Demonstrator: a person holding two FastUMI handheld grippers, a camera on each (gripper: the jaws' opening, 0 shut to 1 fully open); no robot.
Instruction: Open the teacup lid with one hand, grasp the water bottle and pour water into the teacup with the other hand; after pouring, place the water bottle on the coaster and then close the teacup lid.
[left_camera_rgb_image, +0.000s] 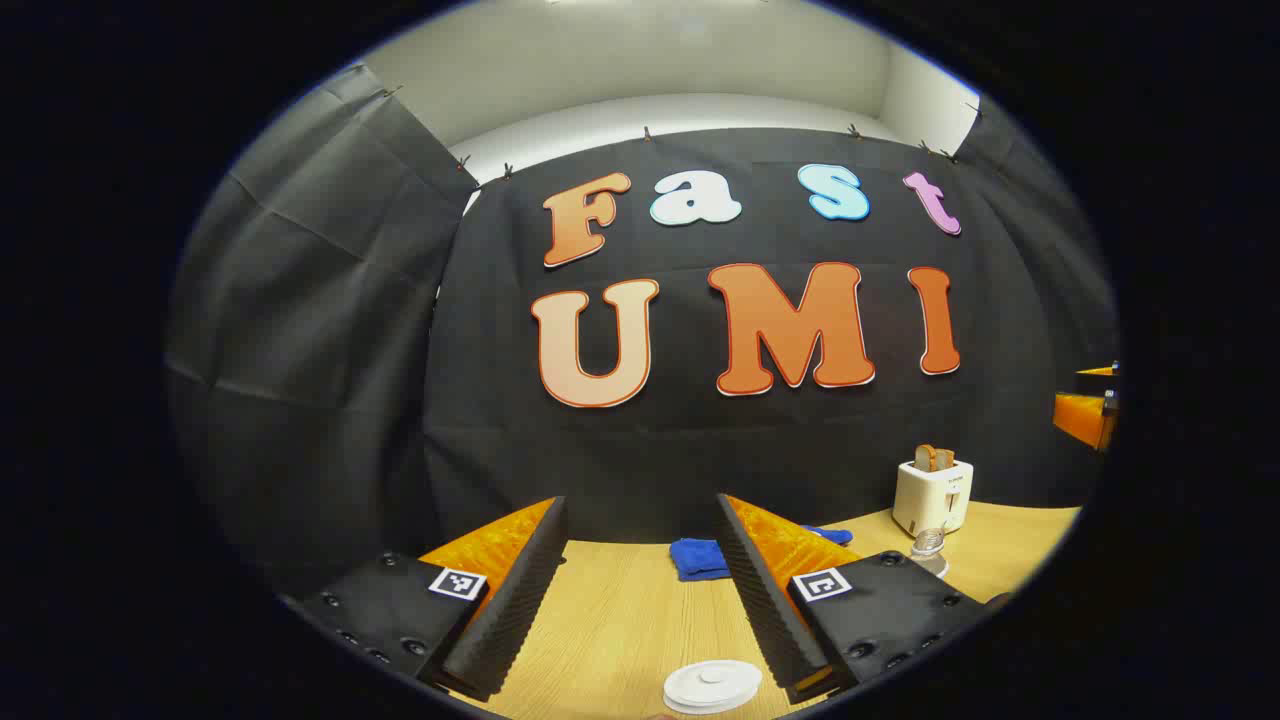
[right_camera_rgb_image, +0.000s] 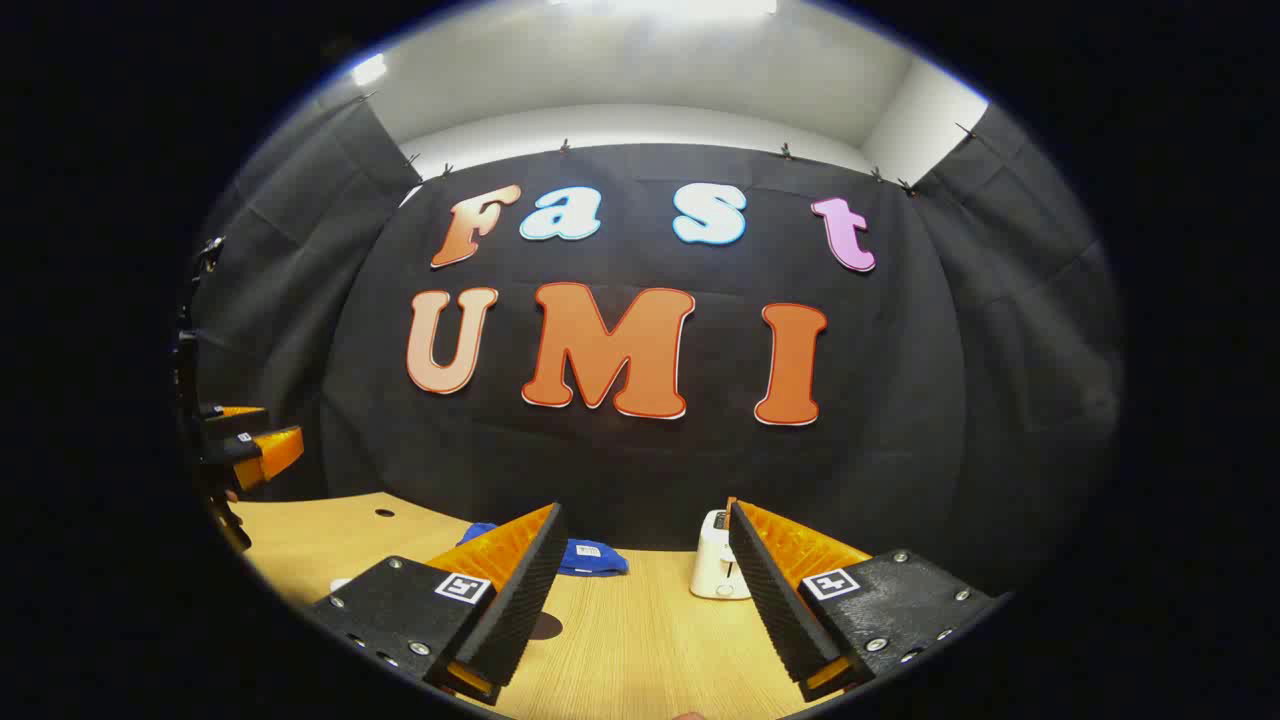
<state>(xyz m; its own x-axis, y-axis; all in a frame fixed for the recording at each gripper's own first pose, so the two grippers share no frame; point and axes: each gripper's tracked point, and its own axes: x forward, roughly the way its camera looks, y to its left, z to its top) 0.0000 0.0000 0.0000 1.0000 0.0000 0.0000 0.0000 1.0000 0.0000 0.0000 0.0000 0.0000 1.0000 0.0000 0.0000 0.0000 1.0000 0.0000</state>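
In the left gripper view, the left gripper (left_camera_rgb_image: 640, 590) hung over the wooden table (left_camera_rgb_image: 620, 620) with its fingers spread wide and nothing between them. At the bottom centre of that frame, just left of the right-hand finger, lay a round white lid (left_camera_rgb_image: 712, 686), its lower edge cut off by the frame. A clear glass object (left_camera_rgb_image: 930, 548), perhaps the top of the water bottle, stood in the lower right, partly hidden behind the gripper body and too small to identify with certainty. Behind it stood a white toaster (left_camera_rgb_image: 932, 495) holding toast, and a blue cloth (left_camera_rgb_image: 700, 558) lay between the fingers farther back. At the right edge, part of the other gripper (left_camera_rgb_image: 1088, 412) was cut off.

In the right gripper view, the right gripper (right_camera_rgb_image: 645, 590) also had its fingers apart and held nothing. The toaster (right_camera_rgb_image: 718, 570) appeared beside the right-hand finger, partly covered by it, and the blue cloth (right_camera_rgb_image: 590, 557) lay by the left-hand finger. A dark round patch (right_camera_rgb_image: 545, 627), possibly the coaster, peeked out beside the left-hand finger, mostly hidden. The other gripper (right_camera_rgb_image: 245, 445) showed at the left edge, where I could not tell its finger state.
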